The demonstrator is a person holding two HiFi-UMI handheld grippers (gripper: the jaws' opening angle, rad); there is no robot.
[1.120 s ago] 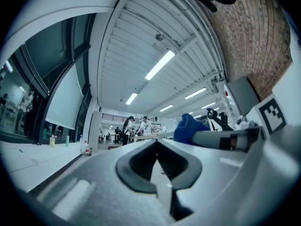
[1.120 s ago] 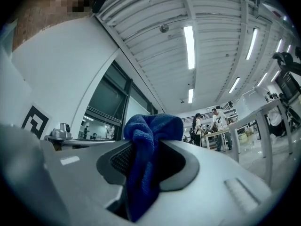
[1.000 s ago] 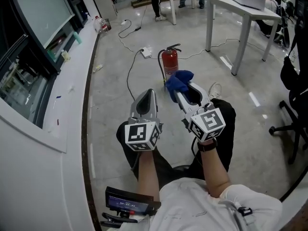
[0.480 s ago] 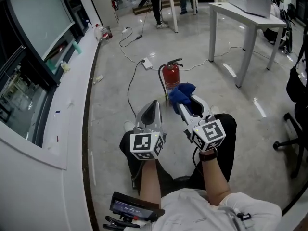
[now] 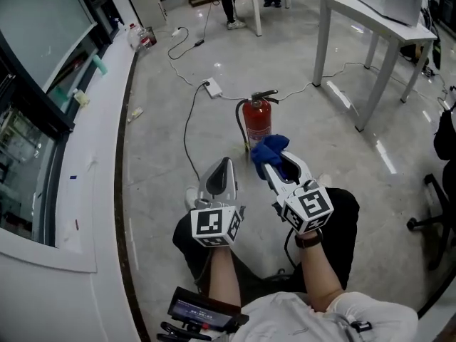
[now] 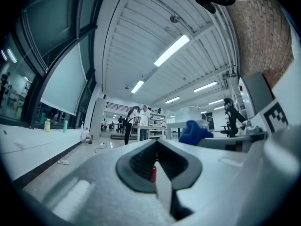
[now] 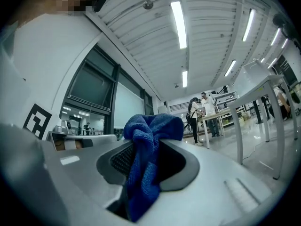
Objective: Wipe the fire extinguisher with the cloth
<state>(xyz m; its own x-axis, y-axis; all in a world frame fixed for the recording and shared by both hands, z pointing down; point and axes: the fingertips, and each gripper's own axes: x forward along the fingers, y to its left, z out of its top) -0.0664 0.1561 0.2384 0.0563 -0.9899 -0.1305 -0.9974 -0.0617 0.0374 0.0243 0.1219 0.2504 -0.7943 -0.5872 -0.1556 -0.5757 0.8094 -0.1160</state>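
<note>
A red fire extinguisher (image 5: 256, 122) with a black handle and hose stands upright on the grey floor ahead of me. A sliver of the red fire extinguisher (image 6: 153, 173) shows between the left jaws. My right gripper (image 5: 263, 152) is shut on a bunched blue cloth (image 5: 268, 149), which hangs just short of the extinguisher's base. In the right gripper view the blue cloth (image 7: 146, 161) fills the gap between the jaws of the right gripper (image 7: 149, 150). My left gripper (image 5: 224, 164) is shut and holds nothing, to the left of and nearer than the extinguisher.
A white power strip (image 5: 211, 87) with trailing cables lies on the floor beyond the extinguisher. A white table (image 5: 370, 20) stands to the right and a long white counter (image 5: 78, 155) runs along the left. An office chair base (image 5: 433, 223) sits far right. People stand in the distance.
The view has shifted so the extinguisher sits lower and nearer the frame centre. Both grippers keep their poses, the right still holding the cloth close to the extinguisher.
</note>
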